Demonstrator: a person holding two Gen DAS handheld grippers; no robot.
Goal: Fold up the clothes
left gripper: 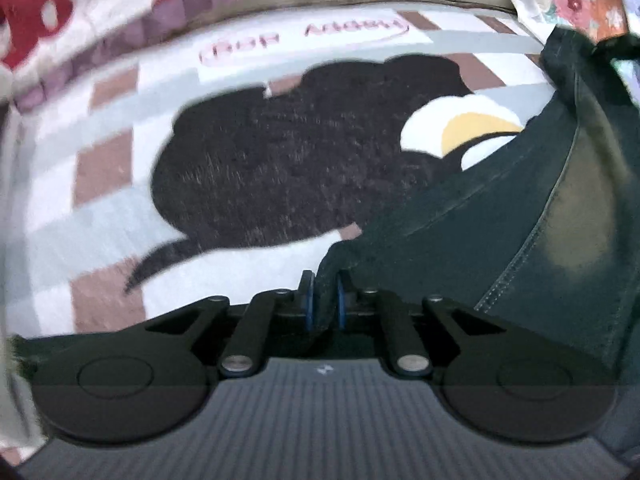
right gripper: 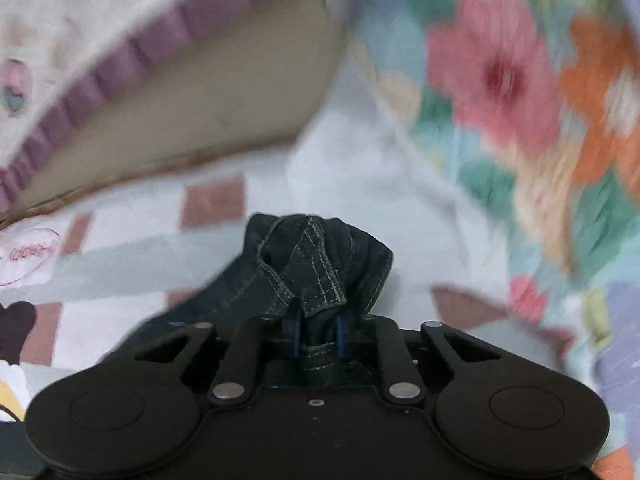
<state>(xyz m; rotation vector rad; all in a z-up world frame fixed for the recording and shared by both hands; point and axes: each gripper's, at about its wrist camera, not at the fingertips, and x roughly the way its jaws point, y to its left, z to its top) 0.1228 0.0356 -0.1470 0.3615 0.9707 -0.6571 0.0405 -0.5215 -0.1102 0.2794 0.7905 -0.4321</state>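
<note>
An edge of the dark jeans (left gripper: 500,208) is pinched by the left hand-held gripper (left gripper: 325,300), tilted down over the checked bedsheet (left gripper: 104,168). Only in the right wrist view is a bunched, stitched hem clamped by the right hand-held gripper (right gripper: 318,330), just before a floral quilt (right gripper: 500,80).

**Soft, even light; blur toward the edges**

Both wrist views are evenly and softly lit, with no glare and no hard shadows. The fisheye lens bends straight lines, and black vignette cuts the corners. The floral fabric (right gripper: 520,92) is smeared by motion blur, while the denim (right gripper: 320,268) stitching stays fairly sharp. The checked blanket (left gripper: 104,168) looks slightly soft.
</note>
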